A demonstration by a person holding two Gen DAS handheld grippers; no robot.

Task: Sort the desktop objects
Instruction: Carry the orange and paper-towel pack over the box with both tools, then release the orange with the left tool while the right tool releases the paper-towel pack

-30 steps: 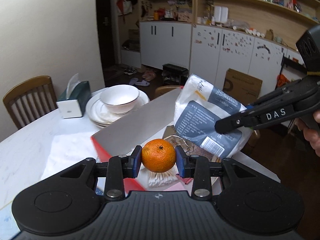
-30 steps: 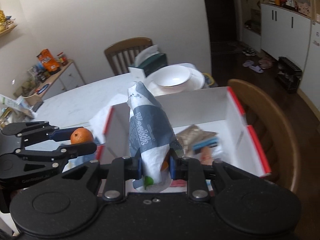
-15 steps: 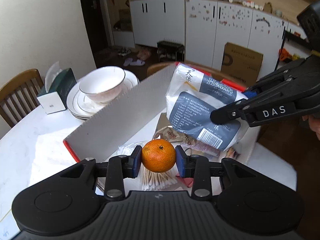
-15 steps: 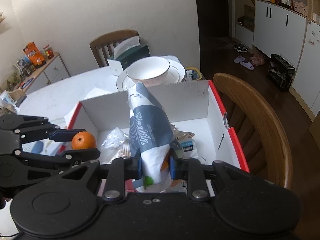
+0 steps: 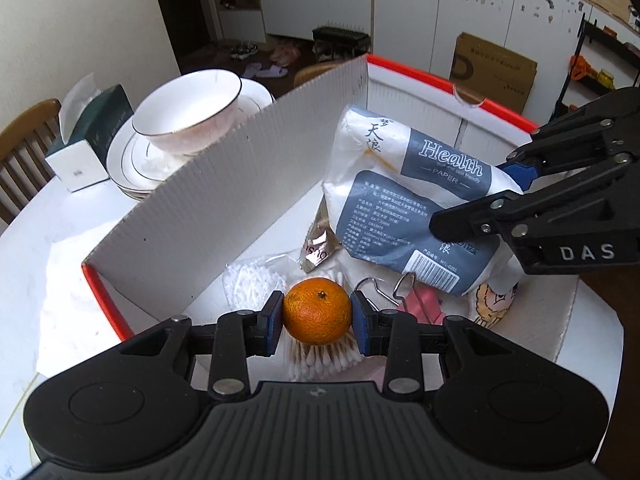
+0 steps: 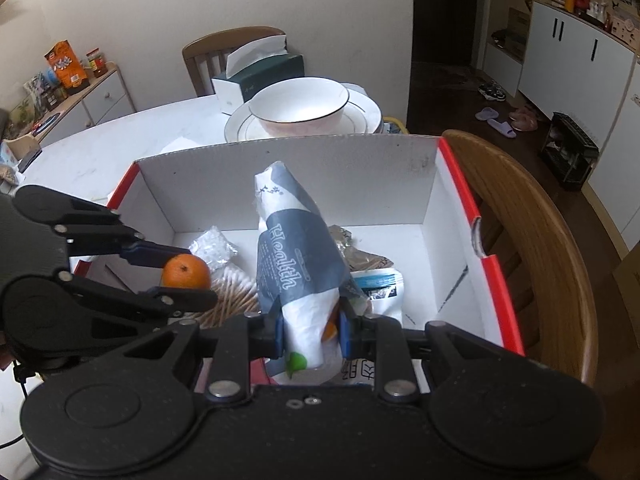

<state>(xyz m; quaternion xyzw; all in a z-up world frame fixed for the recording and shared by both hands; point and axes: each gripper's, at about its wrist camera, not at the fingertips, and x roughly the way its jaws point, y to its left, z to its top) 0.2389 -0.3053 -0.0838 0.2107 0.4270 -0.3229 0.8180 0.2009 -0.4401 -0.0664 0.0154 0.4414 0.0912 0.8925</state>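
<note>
Already inside the box (image 5: 248, 184), the left claw (image 5: 317, 317) grips the tangerine (image 5: 317, 311) over cotton swabs (image 5: 320, 358), while at two o'clock the right claw (image 6: 311, 326) clamps the tissue pack (image 5: 416, 196).

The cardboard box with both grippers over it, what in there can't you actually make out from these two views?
- Box floor under the tissue pack: right wrist view, hidden by the pack.
- Pink item beside the orange: left wrist view, partly covered by the left gripper.
- Small print on the pack: too small.
- Box near wall: both views, behind the gripper bodies.
</note>
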